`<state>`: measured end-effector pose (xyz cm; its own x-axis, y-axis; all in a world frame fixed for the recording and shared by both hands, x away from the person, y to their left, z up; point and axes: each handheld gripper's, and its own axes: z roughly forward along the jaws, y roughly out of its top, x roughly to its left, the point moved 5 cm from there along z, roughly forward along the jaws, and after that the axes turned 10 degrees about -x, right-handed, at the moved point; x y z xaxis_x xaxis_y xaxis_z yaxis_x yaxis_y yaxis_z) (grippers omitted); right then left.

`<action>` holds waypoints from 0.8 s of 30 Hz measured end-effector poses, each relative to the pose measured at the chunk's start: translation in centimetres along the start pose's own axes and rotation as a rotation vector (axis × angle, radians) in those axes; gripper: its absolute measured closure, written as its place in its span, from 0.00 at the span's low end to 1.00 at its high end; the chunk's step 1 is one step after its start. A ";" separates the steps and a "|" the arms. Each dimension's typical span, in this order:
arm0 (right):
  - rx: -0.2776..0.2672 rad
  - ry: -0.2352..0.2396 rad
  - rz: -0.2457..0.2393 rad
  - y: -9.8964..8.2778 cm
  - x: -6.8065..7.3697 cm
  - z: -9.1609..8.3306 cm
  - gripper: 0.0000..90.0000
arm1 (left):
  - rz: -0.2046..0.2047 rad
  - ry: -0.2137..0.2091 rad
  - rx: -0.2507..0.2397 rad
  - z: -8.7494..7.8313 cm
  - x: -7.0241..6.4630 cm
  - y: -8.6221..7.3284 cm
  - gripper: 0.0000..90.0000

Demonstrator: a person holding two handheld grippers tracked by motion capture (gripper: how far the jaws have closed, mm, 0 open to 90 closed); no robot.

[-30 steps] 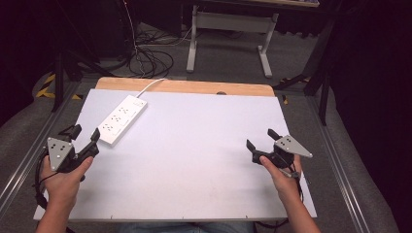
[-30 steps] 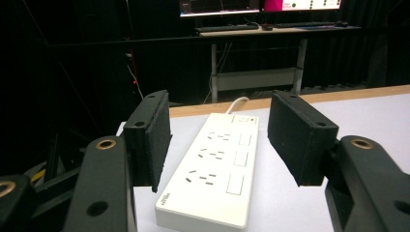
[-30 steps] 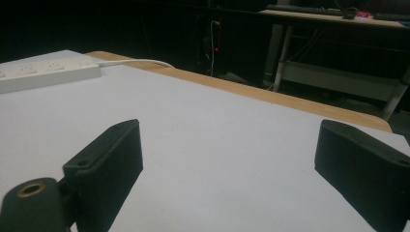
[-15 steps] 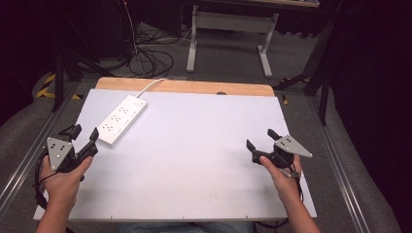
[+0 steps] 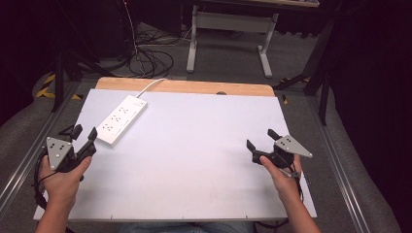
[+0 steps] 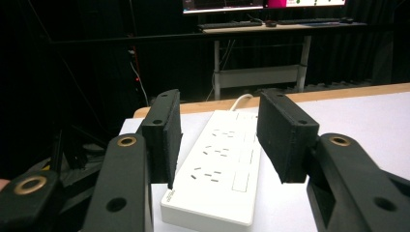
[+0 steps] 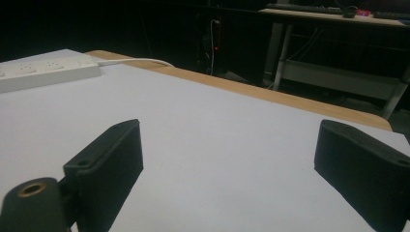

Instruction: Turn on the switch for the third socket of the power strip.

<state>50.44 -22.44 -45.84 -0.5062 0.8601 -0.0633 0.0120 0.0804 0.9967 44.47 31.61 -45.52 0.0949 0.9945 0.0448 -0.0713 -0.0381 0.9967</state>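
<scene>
Two hand-held grippers sit near: the left gripper [image 5: 83, 139] and the right gripper [image 5: 262, 140], both spread wide, holding nothing. One white power strip [image 5: 121, 119] lies far left on the white table [image 5: 194, 160]; a dark room beyond.

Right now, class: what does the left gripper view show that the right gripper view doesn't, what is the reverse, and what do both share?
Left gripper view alone: the power strip's socket holes, between the open left gripper, and lit monitors on a far desk. Right gripper view alone: a wide bare stretch of white table between the open right gripper, and the cord along its length. Both share the strip, the table and its wooden edge.
</scene>
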 end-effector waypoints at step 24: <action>0.000 0.001 -0.003 0.0 0.0 0.0 0.12 | -0.016 -0.026 0.022 -0.1 0.1 0.2 0.84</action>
<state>50.45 -22.41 -45.84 -0.5071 0.8594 -0.0659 0.0105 0.0827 0.9965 44.38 31.75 -45.34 0.1218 0.9921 0.0305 -0.0483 -0.0248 0.9985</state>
